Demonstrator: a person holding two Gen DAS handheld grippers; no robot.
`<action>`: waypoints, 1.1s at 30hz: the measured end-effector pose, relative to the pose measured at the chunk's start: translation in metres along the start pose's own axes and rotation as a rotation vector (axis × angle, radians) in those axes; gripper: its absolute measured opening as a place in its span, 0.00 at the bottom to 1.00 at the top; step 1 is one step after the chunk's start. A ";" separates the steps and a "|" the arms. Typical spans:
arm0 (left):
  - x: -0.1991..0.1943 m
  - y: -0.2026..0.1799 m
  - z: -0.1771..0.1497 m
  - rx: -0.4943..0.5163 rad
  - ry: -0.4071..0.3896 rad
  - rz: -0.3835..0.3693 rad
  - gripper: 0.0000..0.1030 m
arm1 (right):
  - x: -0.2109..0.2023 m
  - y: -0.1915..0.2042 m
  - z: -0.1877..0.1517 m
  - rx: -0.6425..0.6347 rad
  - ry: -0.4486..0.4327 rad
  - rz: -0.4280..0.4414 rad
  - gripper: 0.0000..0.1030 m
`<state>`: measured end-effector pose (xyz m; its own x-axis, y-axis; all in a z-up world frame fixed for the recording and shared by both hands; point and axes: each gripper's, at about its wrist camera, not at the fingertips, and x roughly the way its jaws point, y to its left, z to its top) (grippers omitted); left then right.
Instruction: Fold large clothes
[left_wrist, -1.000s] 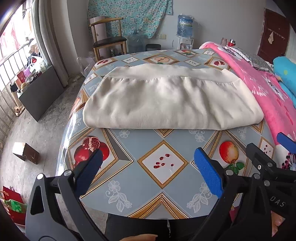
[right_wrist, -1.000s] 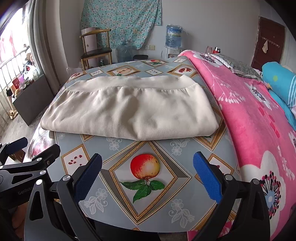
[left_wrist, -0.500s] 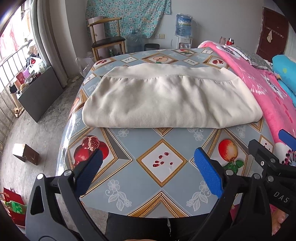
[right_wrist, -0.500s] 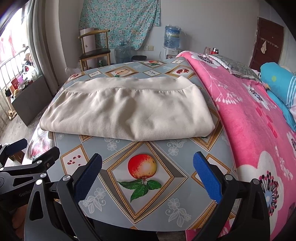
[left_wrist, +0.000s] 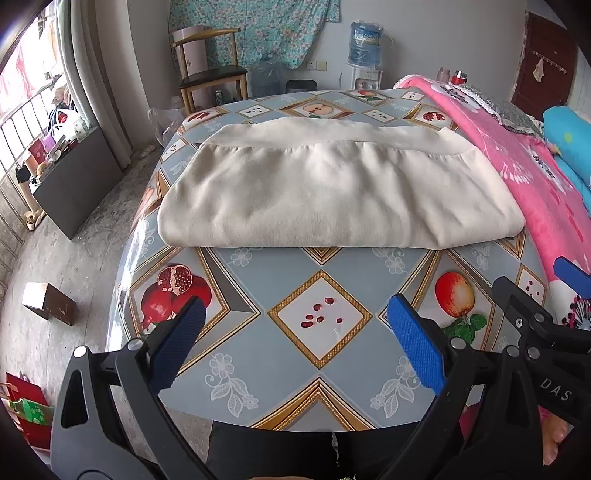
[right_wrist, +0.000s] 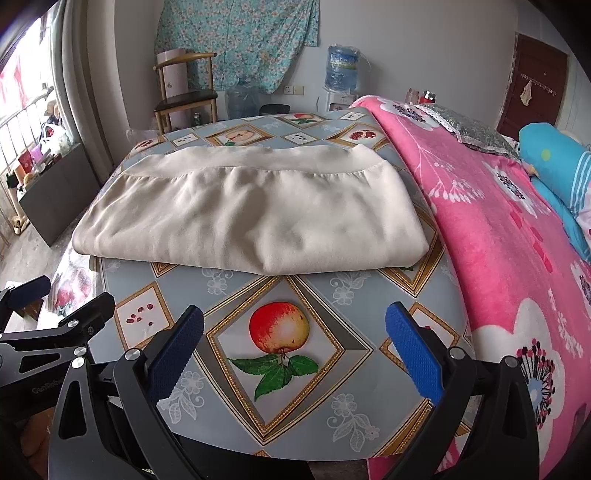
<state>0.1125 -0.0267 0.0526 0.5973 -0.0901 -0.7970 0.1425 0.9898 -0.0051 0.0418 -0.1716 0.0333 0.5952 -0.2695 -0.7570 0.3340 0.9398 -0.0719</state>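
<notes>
A cream garment (left_wrist: 332, 188) lies folded into a wide rectangle across the middle of the table (left_wrist: 321, 317), its ribbed hem along the far edge. It also shows in the right wrist view (right_wrist: 255, 218). My left gripper (left_wrist: 295, 339) is open and empty, held above the table's near edge, well short of the garment. My right gripper (right_wrist: 295, 343) is open and empty too, beside it to the right, over the apple print. Each gripper shows at the edge of the other's view.
The table wears a blue-grey oilcloth with fruit prints. A pink floral blanket (right_wrist: 498, 236) on a bed borders the table's right side. A wooden chair (left_wrist: 210, 77) and a water dispenser (left_wrist: 364, 48) stand at the far wall. A small box (left_wrist: 48, 302) lies on the floor at left.
Both grippers have drawn back slightly toward me, open throughout. The garment has not moved.
</notes>
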 end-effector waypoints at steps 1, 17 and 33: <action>0.000 0.000 0.000 0.000 0.000 -0.001 0.93 | 0.001 0.000 0.000 0.000 0.001 -0.001 0.94; 0.002 0.001 0.000 0.000 0.005 -0.003 0.93 | 0.002 -0.001 0.000 0.000 0.006 -0.005 0.94; 0.005 0.002 -0.002 -0.001 0.012 -0.003 0.93 | 0.003 -0.002 -0.001 0.000 0.008 -0.006 0.94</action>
<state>0.1140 -0.0245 0.0472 0.5871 -0.0917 -0.8043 0.1434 0.9896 -0.0081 0.0424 -0.1737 0.0307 0.5874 -0.2732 -0.7618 0.3376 0.9382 -0.0762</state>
